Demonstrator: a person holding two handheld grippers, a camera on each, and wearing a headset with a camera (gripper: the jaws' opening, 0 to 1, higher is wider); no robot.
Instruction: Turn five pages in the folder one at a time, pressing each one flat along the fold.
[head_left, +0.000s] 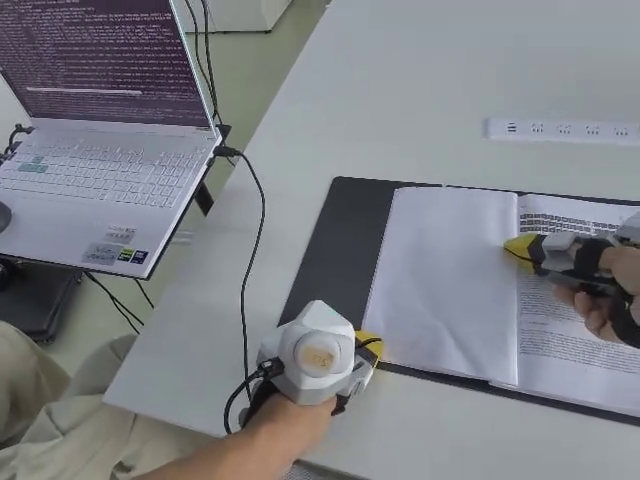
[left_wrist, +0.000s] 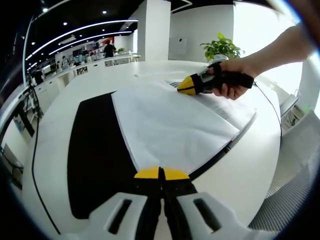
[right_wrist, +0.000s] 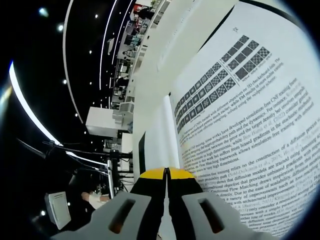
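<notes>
A black folder (head_left: 335, 240) lies open on the white table. Its left page (head_left: 445, 280) is blank white; the right page (head_left: 570, 340) carries printed text. My right gripper (head_left: 515, 247) is shut, its yellow tips resting on the paper at the fold, at the top of the printed page (right_wrist: 240, 110). My left gripper (head_left: 368, 345) is shut too, yellow tips (left_wrist: 161, 173) touching the near corner of the blank page (left_wrist: 170, 125) at the folder's front edge. From the left gripper view the right gripper (left_wrist: 181, 86) shows at the far side of the page.
An open laptop (head_left: 100, 130) stands on a stand at the left, its cable (head_left: 250, 250) running down across the table edge. A white power strip (head_left: 560, 129) lies at the back right. The table's near edge is just under the left gripper.
</notes>
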